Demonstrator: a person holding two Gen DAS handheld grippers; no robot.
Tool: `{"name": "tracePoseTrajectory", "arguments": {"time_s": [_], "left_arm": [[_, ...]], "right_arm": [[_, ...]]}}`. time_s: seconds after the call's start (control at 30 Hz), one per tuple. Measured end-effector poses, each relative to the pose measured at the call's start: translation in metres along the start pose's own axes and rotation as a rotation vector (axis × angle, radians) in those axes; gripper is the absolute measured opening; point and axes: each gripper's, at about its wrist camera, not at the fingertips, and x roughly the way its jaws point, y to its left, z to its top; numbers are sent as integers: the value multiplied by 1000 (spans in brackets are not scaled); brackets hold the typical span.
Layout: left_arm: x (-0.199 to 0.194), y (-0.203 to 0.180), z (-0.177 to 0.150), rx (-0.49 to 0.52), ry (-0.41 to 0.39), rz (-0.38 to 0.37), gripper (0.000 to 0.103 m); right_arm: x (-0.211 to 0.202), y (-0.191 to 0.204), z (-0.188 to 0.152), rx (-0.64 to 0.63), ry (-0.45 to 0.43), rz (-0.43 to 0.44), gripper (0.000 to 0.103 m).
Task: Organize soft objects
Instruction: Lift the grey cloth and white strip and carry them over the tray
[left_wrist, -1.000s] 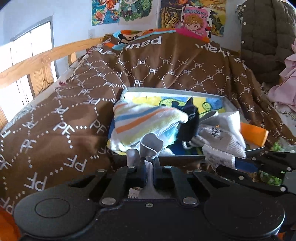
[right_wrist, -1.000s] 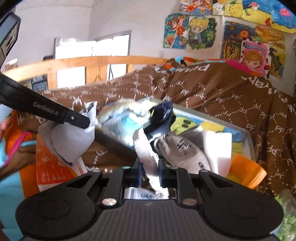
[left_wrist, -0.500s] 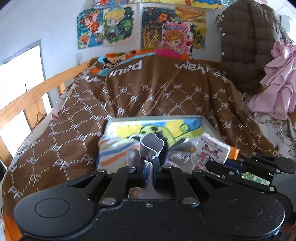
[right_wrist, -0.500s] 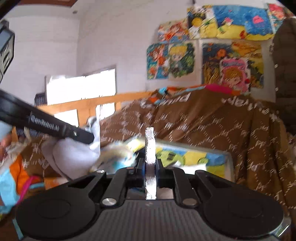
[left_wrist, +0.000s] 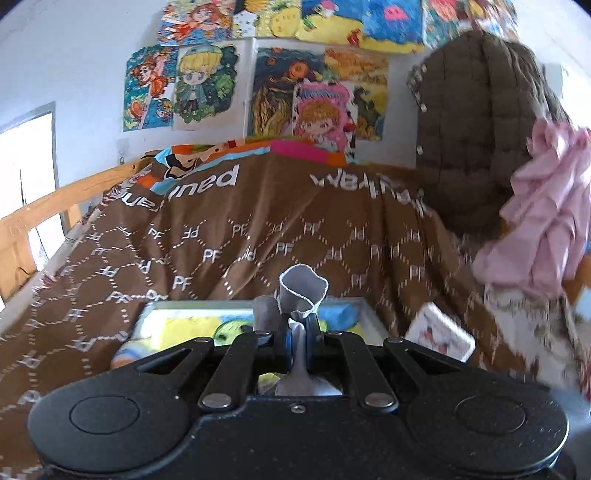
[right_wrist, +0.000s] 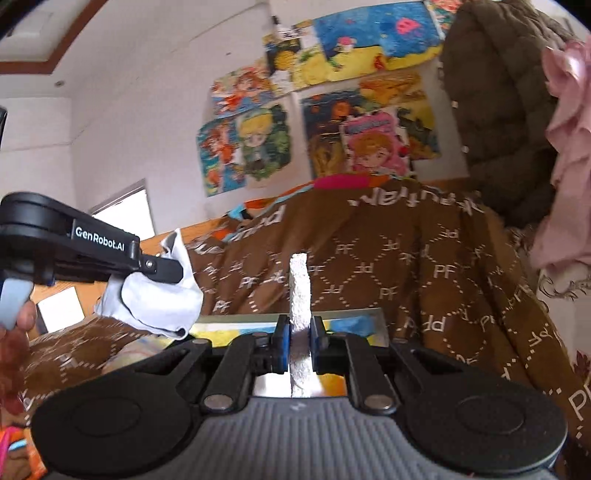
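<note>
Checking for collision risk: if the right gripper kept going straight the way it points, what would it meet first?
Probably the brown PF-patterned blanket heaped behind the tray; the right gripper, shut on a white textured cloth, seems aimed above the tray's far rim, though depth is unclear.

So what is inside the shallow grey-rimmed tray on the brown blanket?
Inside the shallow grey-rimmed tray, only a yellow-and-blue cartoon lining and a striped cloth's edge show; the left gripper covers the rest.

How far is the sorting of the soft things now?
Nothing looks finished yet. In hand: the left gripper is shut on a grey sock, and the right gripper is shut on a white textured sock. Left: both still need placing, and striped fabric remains in the tray.
</note>
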Motion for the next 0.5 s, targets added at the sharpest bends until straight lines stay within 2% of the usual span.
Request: {"name": "tracePoseTrajectory", "arguments": {"time_s": [0.27, 0.5], "left_arm": [[49, -2, -13, -37, -61, -18, 7], [92, 5, -25, -104, -48, -13, 7]], "right_arm": [[24, -14, -9, 38, -5, -24, 12], [39, -10, -8, 17, 12, -28, 12]]}}
